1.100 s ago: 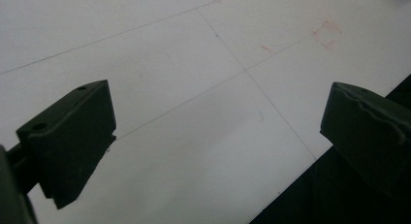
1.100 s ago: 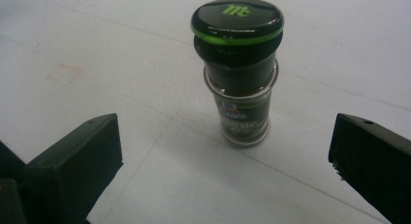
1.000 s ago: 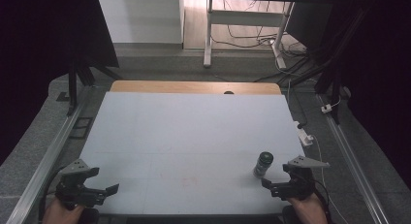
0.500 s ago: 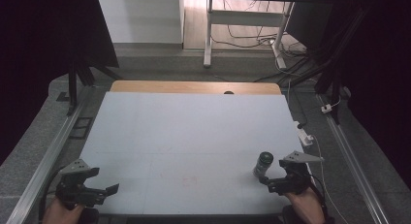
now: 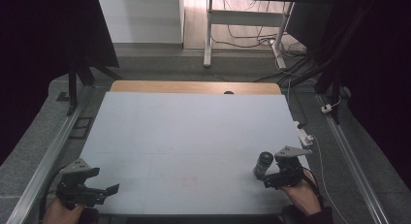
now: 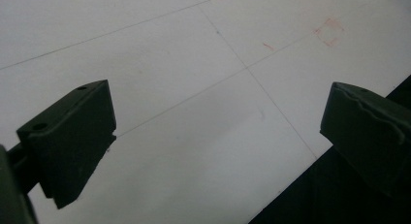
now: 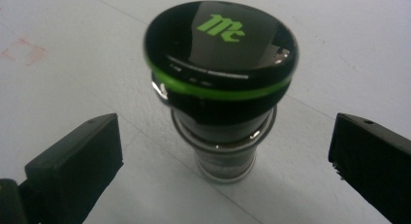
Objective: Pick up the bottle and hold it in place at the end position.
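The right claw (image 5: 269,178), jaws apart, has been brought closer around the upright grinder (image 5: 263,164) on the worktop (image 5: 194,132), so a grasp seems imminent.

Grinder (image 7: 220,83): contents unreadable behind lid, small rim print blurred. Right gripper (image 7: 225,161): jaw bases cropped at frame bottom (left gripper (image 6: 213,136) likewise, far jaw clipped).

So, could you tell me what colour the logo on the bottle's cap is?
Bright green on the black cap, clearest in the right gripper view.
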Demonstrator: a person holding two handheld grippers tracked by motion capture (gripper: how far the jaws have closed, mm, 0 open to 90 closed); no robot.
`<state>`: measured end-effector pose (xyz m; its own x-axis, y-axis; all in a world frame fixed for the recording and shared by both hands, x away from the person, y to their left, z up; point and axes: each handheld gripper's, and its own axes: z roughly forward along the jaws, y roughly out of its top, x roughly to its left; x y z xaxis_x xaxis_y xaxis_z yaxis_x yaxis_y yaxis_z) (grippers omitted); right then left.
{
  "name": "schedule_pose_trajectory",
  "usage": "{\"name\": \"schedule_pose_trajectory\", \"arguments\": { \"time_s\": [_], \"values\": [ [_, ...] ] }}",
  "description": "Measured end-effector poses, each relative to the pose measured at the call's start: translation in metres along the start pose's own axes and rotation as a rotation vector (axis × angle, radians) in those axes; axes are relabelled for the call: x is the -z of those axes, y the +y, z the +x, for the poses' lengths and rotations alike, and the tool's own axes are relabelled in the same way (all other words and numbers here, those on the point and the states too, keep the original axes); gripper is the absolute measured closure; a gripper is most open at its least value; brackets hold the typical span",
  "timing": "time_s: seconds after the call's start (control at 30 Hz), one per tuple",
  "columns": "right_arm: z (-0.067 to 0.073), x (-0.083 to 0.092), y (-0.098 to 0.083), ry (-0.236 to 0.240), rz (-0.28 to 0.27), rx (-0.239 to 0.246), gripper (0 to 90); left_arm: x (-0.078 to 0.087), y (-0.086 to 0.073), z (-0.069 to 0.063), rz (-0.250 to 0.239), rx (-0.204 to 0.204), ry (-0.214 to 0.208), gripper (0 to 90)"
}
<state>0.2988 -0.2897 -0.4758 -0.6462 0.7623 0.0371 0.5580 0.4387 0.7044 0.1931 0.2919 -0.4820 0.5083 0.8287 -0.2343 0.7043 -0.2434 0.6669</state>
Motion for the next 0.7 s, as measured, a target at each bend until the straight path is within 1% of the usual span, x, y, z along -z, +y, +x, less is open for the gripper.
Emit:
{"name": "schedule_pose_trajectory", "arguments": {
  "time_s": [0.1, 0.33, 0.37, 0.4, 0.47, 0.5, 0.53, 0.57, 0.67, 0.7],
  "values": [
    [-0.002, -0.004, 0.001, 0.009, 0.001, 0.005, 0.0, 0.0, 0.0, 0.0, 0.001, 0.0, 0.001, 0.6],
    [-0.006, -0.009, 0.0, 0.011, 0.012, 0.025, 0.0, 0.0, 0.0, 0.0, 0.002, -0.001, -0.001, 0.6],
    [-0.007, -0.009, 0.0, 0.013, 0.018, 0.032, 5.9, 0.0, 0.0, 0.0, 0.003, -0.001, -0.001, 0.6],
    [-0.008, -0.01, -0.001, 0.019, 0.017, 0.028, 8.2, 0.0, 0.0, 0.0, 0.003, 0.0, -0.001, 0.6],
    [-0.009, -0.011, -0.001, 0.04, 0.021, 0.031, 17.8, -0.001, 0.0, 0.0, 0.005, 0.0, -0.001, 0.6],
    [-0.009, -0.011, -0.001, 0.04, 0.021, 0.031, 17.8, -0.001, 0.0, 0.0, 0.006, 0.0, -0.001, 0.6],
    [-0.009, -0.011, -0.002, 0.046, 0.027, 0.037, 20.3, -0.001, 0.0, 0.0, 0.007, 0.0, -0.001, 0.6],
    [-0.008, -0.012, -0.002, 0.051, 0.034, 0.049, 25.7, -0.001, 0.0, 0.0, 0.007, 0.0, -0.001, 0.6],
    [-0.007, -0.013, -0.002, 0.047, 0.036, 0.063, 32.6, -0.001, 0.0, 0.0, 0.007, 0.001, -0.002, 0.6],
    [-0.007, -0.013, -0.002, 0.047, 0.036, 0.063, 32.6, -0.001, 0.0, 0.0, 0.007, 0.001, -0.002, 0.6]
  ]
}}
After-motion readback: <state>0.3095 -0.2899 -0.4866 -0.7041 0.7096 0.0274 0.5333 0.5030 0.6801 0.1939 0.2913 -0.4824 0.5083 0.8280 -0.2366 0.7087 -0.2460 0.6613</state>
